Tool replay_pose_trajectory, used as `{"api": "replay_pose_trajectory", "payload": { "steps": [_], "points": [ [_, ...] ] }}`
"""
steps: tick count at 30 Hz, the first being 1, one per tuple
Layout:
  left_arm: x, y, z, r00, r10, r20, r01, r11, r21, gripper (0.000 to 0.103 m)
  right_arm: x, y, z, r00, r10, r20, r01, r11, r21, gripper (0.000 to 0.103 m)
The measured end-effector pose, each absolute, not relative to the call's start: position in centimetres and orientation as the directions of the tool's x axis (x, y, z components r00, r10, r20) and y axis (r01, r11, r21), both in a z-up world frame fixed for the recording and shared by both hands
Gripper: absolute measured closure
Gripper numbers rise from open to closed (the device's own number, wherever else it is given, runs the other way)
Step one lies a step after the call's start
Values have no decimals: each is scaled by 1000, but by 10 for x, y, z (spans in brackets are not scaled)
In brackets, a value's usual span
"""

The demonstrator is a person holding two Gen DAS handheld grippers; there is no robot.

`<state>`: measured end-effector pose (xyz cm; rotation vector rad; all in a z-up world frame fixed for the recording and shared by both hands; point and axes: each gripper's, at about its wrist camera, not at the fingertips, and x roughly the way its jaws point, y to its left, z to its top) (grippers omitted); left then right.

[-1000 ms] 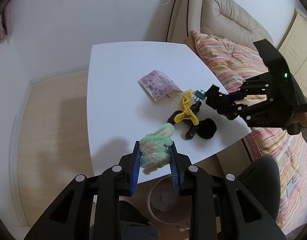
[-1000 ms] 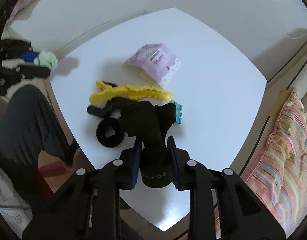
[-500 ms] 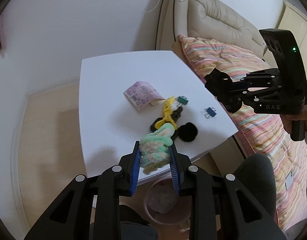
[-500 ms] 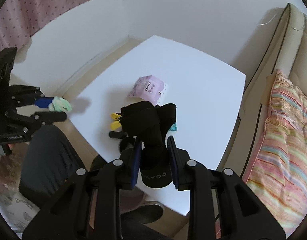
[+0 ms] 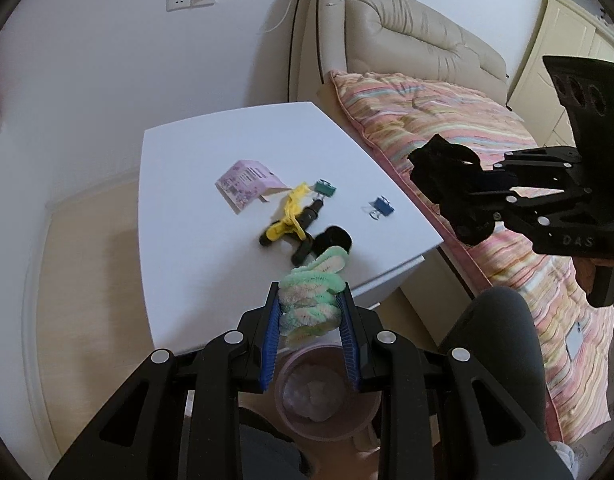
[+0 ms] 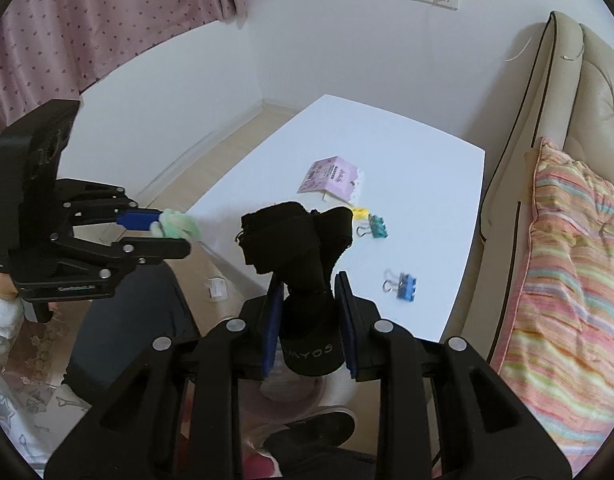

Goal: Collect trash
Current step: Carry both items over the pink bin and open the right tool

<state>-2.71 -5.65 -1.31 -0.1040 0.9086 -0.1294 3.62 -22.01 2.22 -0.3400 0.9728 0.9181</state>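
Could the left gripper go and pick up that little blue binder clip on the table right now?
Probably not yet. The path to the blue binder clip looks free, since it lies alone on the white table, but the left gripper has its jaws closed on a fuzzy green bundle, which would have to be dropped first.

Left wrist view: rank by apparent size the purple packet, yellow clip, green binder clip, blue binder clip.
1. purple packet
2. yellow clip, a bit smaller, partly overlapping a black clip
3/4. green binder clip and blue binder clip: look about alike, not ranked.

All lie on the white table at similar range.
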Motion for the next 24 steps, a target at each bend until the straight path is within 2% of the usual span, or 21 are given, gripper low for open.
{"api": "replay_pose_trajectory", "payload": {
  "steps": [24],
  "points": [
    [-70,-62,-44,579,-154,-801,32,985,-167,76,-38,-218,-49,116,489,-864,-787,576,220,77]
  ]
}}
